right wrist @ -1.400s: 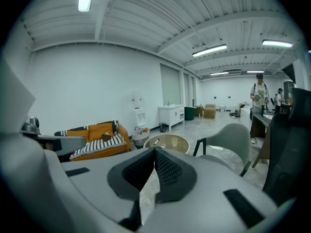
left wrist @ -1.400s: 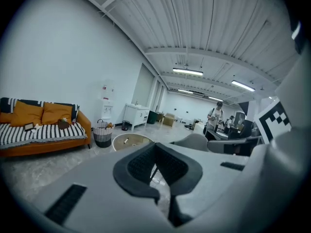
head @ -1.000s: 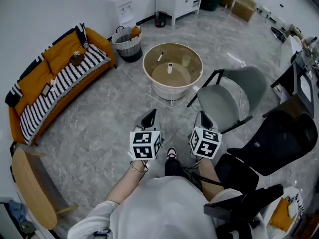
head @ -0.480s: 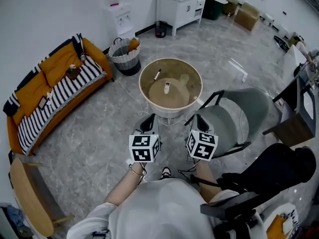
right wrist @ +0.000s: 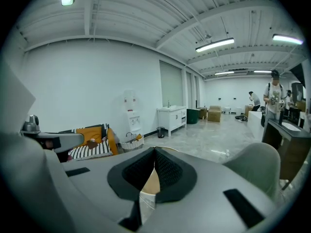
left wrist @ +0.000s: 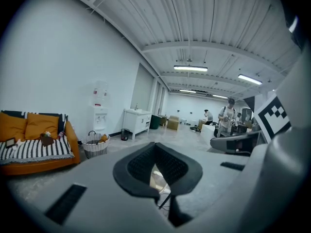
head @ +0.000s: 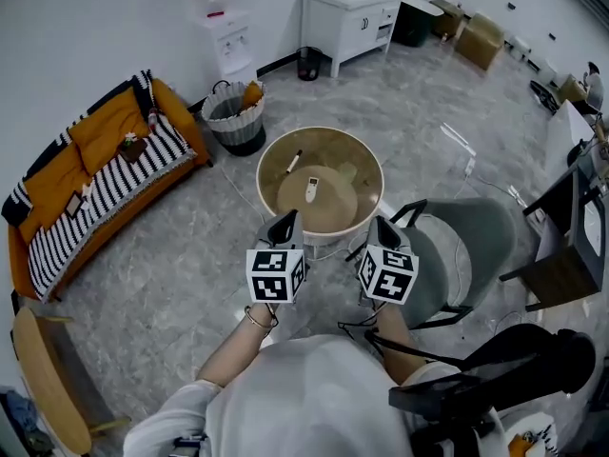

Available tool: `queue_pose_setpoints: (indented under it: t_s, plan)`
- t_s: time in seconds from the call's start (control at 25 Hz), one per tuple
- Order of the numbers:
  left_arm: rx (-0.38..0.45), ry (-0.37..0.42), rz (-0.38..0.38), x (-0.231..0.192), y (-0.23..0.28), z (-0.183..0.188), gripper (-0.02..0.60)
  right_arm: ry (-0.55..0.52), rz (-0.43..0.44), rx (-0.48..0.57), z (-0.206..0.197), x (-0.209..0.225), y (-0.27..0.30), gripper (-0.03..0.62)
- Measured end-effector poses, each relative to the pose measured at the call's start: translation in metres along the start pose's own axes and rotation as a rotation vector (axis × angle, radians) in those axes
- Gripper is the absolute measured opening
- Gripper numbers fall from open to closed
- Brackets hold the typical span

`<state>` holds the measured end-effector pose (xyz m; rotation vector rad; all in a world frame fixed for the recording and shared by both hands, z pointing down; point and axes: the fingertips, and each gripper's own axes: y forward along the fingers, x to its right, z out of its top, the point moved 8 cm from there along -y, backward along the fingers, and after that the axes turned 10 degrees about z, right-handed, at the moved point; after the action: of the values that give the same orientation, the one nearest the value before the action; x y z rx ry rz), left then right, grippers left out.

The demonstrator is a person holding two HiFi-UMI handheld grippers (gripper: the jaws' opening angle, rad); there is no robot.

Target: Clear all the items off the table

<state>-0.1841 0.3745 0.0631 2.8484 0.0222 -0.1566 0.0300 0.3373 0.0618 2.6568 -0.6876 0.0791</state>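
**Grippers near the table, both clenched empty**

Holding left gripper [head: 284,225] and right gripper [head: 384,228] side by side near the close rim of round table [head: 269,155], tips pressed together on each, gripping nothing. Lying on the table, untouched: white remote-like bar [head: 311,190] mid-table, dark pen [head: 293,161] toward far left, pale cup [head: 346,172] right of centre. Crowding the table's right edge, just beside the right gripper: grey chair [head: 466,246], with black chair [head: 519,369] nearer the person. Well apart beyond the table: wicker basket [head: 234,114], striped orange sofa [head: 90,174], water dispenser [head: 228,36], white cabinet [head: 350,15]
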Motion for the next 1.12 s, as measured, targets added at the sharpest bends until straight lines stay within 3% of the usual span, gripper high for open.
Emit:
queue_pose_setpoints:
  t_s: [0.32, 0.6, 1.12]
  plan:
    - [-0.066, 0.01, 0.02, -0.002, 0.042, -0.012, 0.008, 0.032, 0.015, -0.039, -0.005, 0.021, 0.042, 0.025]
    - [-0.064, 0.017, 0.001, -0.014, 0.103, 0.0, 0.008, 0.075, -0.001, -0.062, -0.002, 0.041, 0.093, 0.025]
    - [-0.061, 0.015, -0.047, -0.064, 0.277, 0.074, 0.008, 0.056, -0.016, -0.029, 0.094, 0.067, 0.252, 0.025]
